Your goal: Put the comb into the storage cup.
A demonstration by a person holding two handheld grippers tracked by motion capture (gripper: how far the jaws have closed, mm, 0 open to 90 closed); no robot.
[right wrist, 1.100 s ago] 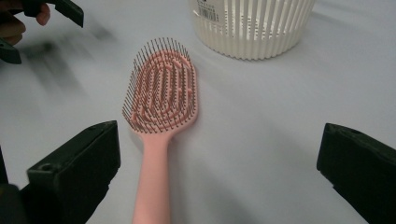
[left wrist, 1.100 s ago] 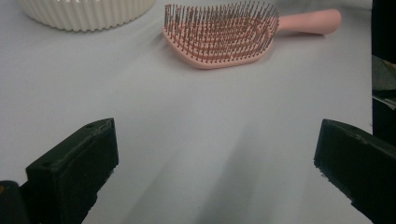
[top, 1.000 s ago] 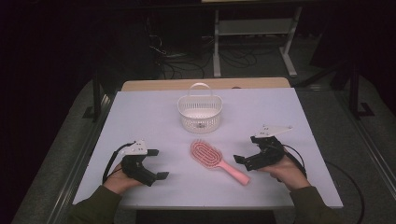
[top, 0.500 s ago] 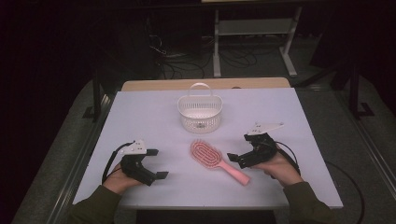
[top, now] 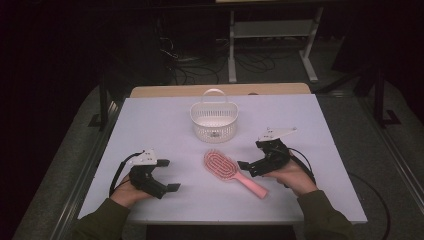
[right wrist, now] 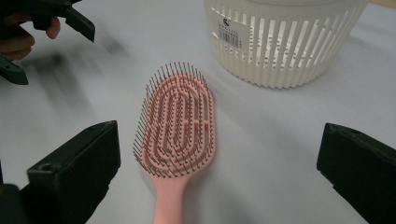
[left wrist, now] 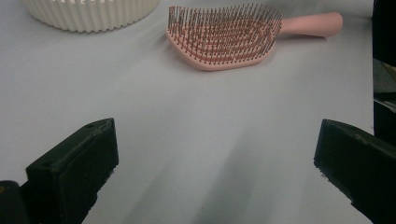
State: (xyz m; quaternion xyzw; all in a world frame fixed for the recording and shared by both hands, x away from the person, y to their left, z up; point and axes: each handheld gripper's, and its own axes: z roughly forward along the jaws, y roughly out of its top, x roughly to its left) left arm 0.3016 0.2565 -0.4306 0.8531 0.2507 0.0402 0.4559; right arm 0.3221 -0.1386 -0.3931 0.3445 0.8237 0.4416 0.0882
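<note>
High view: table (top: 150, 125) carries the white basket (top: 214, 120) at 12 o'clock, the pink hairbrush (top: 231, 171) centre, bristles up, handle toward 4. Our right gripper (top: 251, 167) sits jaws wide beside the handle, likely lining up a grab. Left gripper (top: 167, 175) idles wide at 8.

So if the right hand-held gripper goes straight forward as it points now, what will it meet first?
Probably the pink plastic hairbrush: its bristled head lies right ahead between the open jaws of the right hand-held gripper, nearer than the white slatted basket.
</note>
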